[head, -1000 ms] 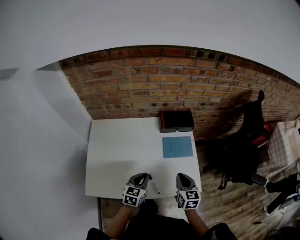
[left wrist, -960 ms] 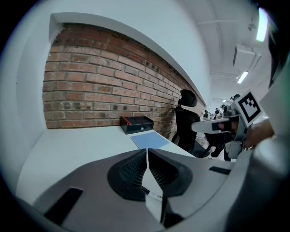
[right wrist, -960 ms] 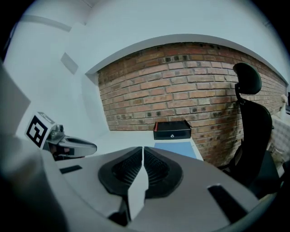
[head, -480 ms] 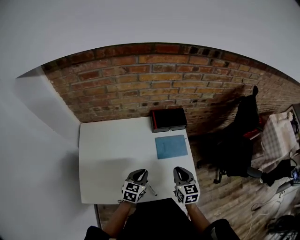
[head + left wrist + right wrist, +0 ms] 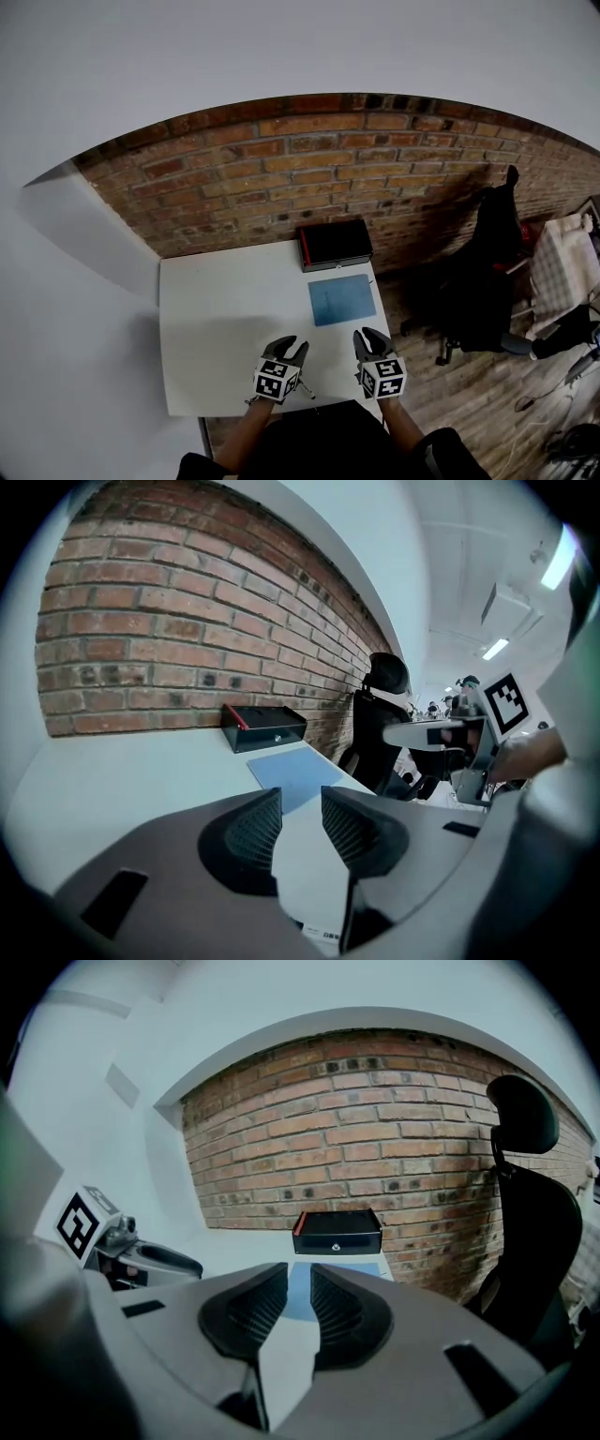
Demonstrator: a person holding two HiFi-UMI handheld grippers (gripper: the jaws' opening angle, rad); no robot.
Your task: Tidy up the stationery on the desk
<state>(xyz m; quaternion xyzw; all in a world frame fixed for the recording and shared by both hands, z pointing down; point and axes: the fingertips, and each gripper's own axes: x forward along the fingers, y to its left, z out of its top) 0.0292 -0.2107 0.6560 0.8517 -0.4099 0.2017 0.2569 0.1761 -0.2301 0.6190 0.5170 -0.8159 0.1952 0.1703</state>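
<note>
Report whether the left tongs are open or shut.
Open. The left tongs have just been opening; a clear gap stands between them, nothing is held, and the white desk shows through the gap.

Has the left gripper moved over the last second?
Yes. The left gripper has moved forward over the white desk, from its near edge toward the flat blue sheet. Its jaws have just been opening, with nothing between them.

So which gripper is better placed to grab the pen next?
Left, probably. The pen lies right beside the left gripper at the desk's front edge; the right gripper is farther off. Both have just been opening their jaws, nothing between them.
</note>
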